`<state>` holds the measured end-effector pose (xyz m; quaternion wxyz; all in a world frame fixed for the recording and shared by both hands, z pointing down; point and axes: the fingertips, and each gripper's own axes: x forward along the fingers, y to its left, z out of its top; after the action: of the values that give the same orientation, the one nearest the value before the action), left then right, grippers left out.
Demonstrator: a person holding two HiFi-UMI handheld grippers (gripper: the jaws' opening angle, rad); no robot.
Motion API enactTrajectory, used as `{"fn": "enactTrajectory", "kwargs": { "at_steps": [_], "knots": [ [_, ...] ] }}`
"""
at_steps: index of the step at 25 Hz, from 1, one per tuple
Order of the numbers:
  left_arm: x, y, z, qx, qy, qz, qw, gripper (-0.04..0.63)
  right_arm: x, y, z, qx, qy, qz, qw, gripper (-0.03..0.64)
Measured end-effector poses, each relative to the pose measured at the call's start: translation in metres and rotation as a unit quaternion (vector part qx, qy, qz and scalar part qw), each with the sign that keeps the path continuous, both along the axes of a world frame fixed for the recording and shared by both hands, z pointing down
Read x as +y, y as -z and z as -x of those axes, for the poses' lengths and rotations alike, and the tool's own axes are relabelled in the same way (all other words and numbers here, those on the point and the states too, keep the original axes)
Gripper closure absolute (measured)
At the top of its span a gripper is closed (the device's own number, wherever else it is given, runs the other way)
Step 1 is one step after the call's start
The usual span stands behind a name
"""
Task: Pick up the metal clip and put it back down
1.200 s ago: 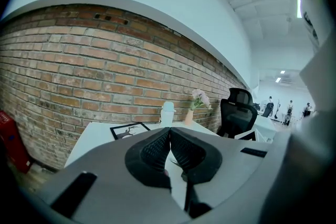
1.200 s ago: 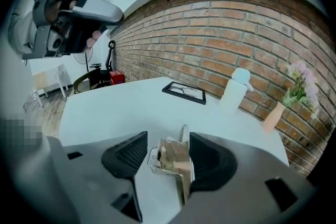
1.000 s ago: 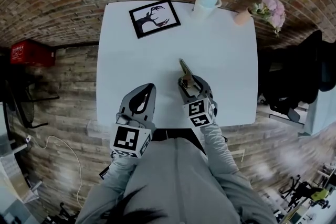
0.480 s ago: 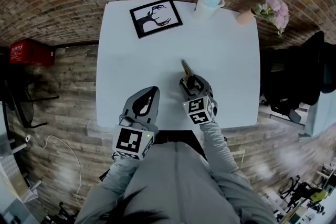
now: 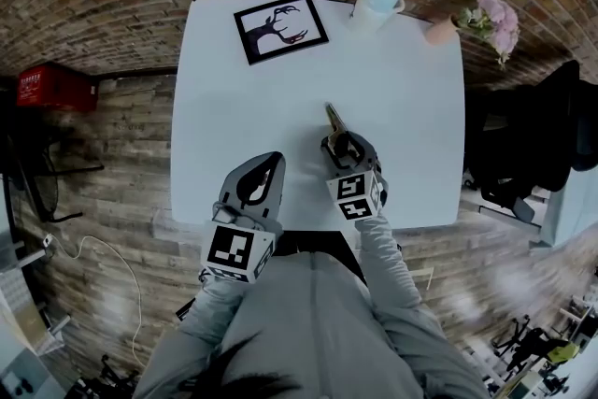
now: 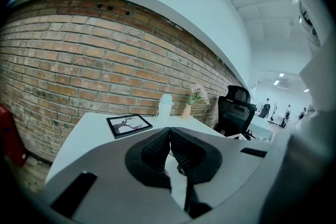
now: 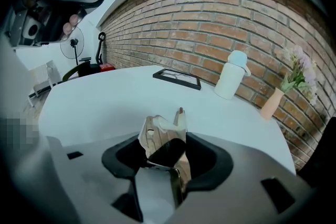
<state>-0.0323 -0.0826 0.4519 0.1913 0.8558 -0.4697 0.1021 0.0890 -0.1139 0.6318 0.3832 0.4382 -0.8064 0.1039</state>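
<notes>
- Gripping the clip (image 7: 160,136) is the right gripper (image 7: 165,150): its jaws are closed on the clip's near end, with nothing else between them.
- The clip's long axis carries straight on from the jaws. Its free tip points toward the table's far edge, leaning slightly left in the head view.
- It hangs over the middle of the table (image 5: 411,107), somewhat nearer the near edge. Whether the tip touches the top I cannot tell.
- The left gripper (image 6: 169,136) has its jaws pressed together on nothing. It hovers at the near edge, left of the right one and apart from the clip.
- The lift looks done and the putting down remains. That likely means lowering the right gripper until the clip lies flat, parting the jaws, then backing off toward the near edge along the clip's axis.
- The frame (image 5: 280,29), bottle (image 5: 377,7) and vase (image 5: 437,31) stand along the far edge, well apart from it.
</notes>
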Motion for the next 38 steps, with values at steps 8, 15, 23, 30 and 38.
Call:
{"fn": "enactTrajectory", "kwargs": {
  "at_steps": [8, 15, 23, 30, 38],
  "knots": [
    [-0.002, 0.0, 0.002, -0.001, 0.005, -0.002, 1.0, 0.569, -0.004, 0.006, -0.008, 0.028, -0.004, -0.026, 0.999, 0.479],
    [-0.004, 0.001, -0.001, 0.0, 0.005, -0.002, 1.0, 0.569, -0.006, 0.011, -0.01, 0.019, -0.008, -0.025, 0.999, 0.496],
    [-0.01, 0.009, -0.001, -0.001, 0.012, -0.013, 0.9998, 0.569, -0.016, 0.033, -0.012, -0.009, -0.01, -0.049, 0.999, 0.502],
    [-0.016, 0.029, -0.006, -0.001, 0.018, -0.035, 0.9992, 0.569, -0.025, 0.067, -0.02, -0.038, -0.022, -0.069, 0.997, 0.503],
    [-0.022, 0.059, -0.018, -0.002, 0.017, -0.07, 0.9974, 0.569, -0.037, 0.127, -0.037, -0.078, -0.037, -0.12, 0.989, 0.505]
  ]
}}
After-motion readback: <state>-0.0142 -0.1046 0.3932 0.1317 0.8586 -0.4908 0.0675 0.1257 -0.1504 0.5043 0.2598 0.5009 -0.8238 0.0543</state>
